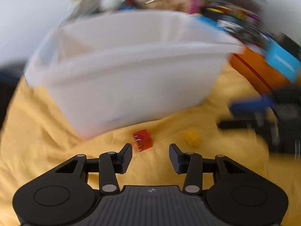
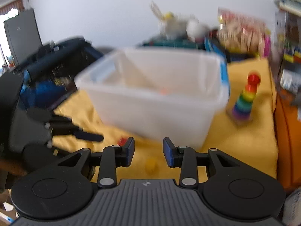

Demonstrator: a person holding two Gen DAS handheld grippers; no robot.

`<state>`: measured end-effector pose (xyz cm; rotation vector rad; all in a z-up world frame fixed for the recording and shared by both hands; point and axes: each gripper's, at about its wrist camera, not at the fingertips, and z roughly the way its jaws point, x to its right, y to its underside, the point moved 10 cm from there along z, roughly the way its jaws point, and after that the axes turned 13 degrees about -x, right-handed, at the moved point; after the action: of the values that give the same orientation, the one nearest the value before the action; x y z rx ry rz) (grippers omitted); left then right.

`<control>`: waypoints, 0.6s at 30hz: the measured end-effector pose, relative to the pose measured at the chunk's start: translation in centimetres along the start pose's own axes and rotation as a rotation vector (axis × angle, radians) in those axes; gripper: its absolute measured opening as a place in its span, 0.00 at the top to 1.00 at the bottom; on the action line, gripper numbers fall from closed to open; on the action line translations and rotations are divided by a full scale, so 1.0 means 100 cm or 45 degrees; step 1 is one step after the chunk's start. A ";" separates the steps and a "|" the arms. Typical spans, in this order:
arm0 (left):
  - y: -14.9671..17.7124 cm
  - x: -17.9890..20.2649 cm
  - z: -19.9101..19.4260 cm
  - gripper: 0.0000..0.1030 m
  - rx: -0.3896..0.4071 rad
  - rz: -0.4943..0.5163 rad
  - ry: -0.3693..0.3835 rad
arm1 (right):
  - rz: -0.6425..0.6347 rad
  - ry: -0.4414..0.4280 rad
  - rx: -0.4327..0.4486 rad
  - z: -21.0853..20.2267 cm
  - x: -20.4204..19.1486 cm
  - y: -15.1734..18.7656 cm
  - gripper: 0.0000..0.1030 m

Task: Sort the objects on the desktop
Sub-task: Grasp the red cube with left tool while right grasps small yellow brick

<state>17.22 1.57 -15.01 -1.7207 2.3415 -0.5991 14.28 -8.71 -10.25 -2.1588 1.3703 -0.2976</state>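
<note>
A red block (image 1: pixel 142 139) and a yellow block (image 1: pixel 192 137) lie on the yellow cloth (image 1: pixel 47 141), just in front of a white plastic bin (image 1: pixel 122 86). My left gripper (image 1: pixel 150 158) hovers above the cloth, open, with the red block just past its left fingertip and nothing between the pads. In the right wrist view my right gripper (image 2: pixel 148 153) is open over the yellow block (image 2: pixel 151 165), which shows in the gap below the pads; the red block (image 2: pixel 121 142) peeks out beside its left finger. The bin (image 2: pixel 156 109) stands right behind. Both views are blurred.
A rainbow ring-stacking toy (image 2: pixel 245 98) stands right of the bin. An orange box (image 1: pixel 257 71) and dark items sit at the right in the left wrist view. Toys and bags are heaped behind the bin. The left gripper's body (image 2: pixel 47 128) shows at the left of the right view.
</note>
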 end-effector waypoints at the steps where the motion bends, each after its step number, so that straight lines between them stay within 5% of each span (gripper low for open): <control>1: -0.004 -0.002 0.006 0.54 0.006 -0.044 0.038 | 0.008 0.011 -0.035 0.010 0.002 0.005 0.63; 5: -0.015 -0.001 0.020 0.55 0.025 -0.016 -0.032 | 0.001 0.047 -0.098 0.033 0.004 0.020 0.62; 6: -0.015 0.000 0.024 0.58 0.010 -0.015 -0.012 | -0.006 0.058 -0.108 0.039 0.004 0.022 0.60; 7: -0.014 -0.002 0.027 0.75 -0.010 -0.035 0.002 | -0.011 0.065 -0.121 0.044 0.004 0.024 0.60; 18: 0.031 -0.007 0.008 0.75 -0.053 -0.004 0.048 | -0.045 0.113 -0.185 0.071 -0.007 0.033 0.62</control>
<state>15.05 2.85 -17.03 -1.7461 2.3937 -0.5926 14.75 -6.78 -17.81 -2.3153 1.4436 -0.3194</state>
